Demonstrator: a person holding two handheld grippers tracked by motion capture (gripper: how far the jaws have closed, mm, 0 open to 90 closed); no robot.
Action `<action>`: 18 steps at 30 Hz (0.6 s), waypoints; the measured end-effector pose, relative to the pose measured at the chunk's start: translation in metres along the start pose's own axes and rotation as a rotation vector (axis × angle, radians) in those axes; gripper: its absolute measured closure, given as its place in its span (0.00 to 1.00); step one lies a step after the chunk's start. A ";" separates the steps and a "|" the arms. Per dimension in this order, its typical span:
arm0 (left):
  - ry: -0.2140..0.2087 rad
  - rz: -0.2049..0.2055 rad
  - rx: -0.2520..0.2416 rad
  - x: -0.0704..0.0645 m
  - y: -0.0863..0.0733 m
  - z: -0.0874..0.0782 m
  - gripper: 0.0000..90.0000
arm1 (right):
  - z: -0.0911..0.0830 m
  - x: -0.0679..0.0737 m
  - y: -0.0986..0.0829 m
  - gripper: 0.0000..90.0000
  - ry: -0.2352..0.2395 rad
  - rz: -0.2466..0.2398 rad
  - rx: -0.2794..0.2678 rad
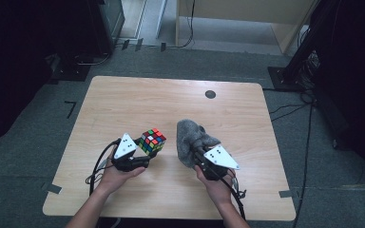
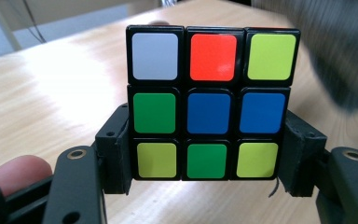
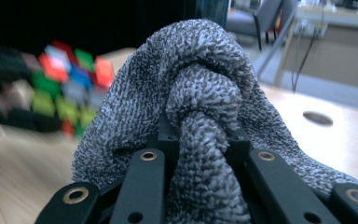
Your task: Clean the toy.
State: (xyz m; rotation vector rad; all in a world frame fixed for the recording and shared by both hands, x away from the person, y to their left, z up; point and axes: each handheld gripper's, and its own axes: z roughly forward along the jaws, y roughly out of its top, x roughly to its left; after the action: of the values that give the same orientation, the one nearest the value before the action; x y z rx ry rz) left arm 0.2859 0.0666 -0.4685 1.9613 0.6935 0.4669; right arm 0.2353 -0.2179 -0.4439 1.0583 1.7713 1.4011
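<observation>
My left gripper (image 1: 145, 153) is shut on a scrambled colour cube (image 1: 152, 140), held a little above the wooden table (image 1: 123, 104). In the left gripper view the cube (image 2: 207, 102) sits between both black jaws, clamped at its bottom row, its near face showing white, red, yellow, green and blue squares. My right gripper (image 1: 198, 153) is shut on a bunched grey cloth (image 1: 193, 139), which hangs just right of the cube. In the right gripper view the cloth (image 3: 200, 107) bulges up from between the jaws and hides the fingertips; the cube (image 3: 67, 88) is a blur at the left.
A round dark cable hole (image 1: 210, 94) sits near the table's far edge, also visible as the hole (image 3: 318, 118) in the right gripper view. Dark stands and cables line the floor around the table. A wooden furniture frame (image 1: 247, 19) stands beyond.
</observation>
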 end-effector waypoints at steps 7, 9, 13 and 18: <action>-0.040 0.095 0.029 -0.016 -0.003 0.007 0.38 | 0.002 0.018 0.019 0.83 0.105 -0.070 -0.023; -0.046 0.106 0.020 -0.021 -0.003 0.010 0.38 | 0.005 0.024 0.016 0.83 0.132 -0.076 -0.013; -0.087 0.142 -0.020 -0.030 -0.002 0.012 0.38 | 0.014 0.028 0.005 0.82 0.178 -0.068 0.055; -0.083 0.170 -0.018 -0.035 -0.003 0.013 0.38 | 0.015 0.028 0.002 0.82 0.189 -0.054 0.103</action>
State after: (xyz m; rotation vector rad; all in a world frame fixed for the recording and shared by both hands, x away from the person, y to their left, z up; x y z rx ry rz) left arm 0.2657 0.0364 -0.4783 2.0195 0.4706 0.4895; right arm 0.2357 -0.1862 -0.4458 0.9490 2.0113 1.4299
